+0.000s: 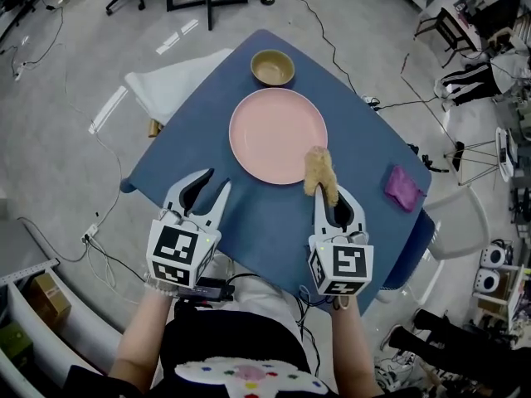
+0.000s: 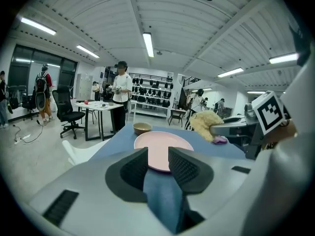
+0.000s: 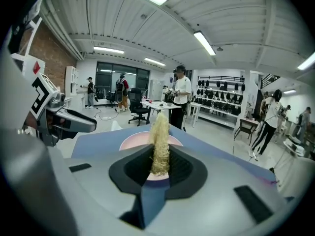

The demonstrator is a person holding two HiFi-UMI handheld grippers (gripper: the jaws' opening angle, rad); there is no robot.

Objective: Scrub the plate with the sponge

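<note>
the right gripper (image 3: 160, 165) has its jaws closed tight on a shaggy yellowish sponge (image 3: 160, 136), which stands up out of them as a thin squeezed strip. in the head view the free end of the sponge reaches over the near right rim of the pink plate (image 1: 274, 135); whether it touches the plate cannot be told. the left gripper (image 2: 158, 160) has its jaws moderately apart with nothing between them; through the gap show only the blue table (image 1: 249, 222) and the plate's near rim. this gripper hangs over the table's near left part, just short of the plate.

the plate lies flat around the middle of the table, a little toward the far corner. just beyond it, near the far corner, stands a small tan bowl (image 1: 273, 67), close to the plate's rim but apart from it. a crumpled purple cloth (image 1: 404, 187) lies by the table's right corner, well apart from the plate.
</note>
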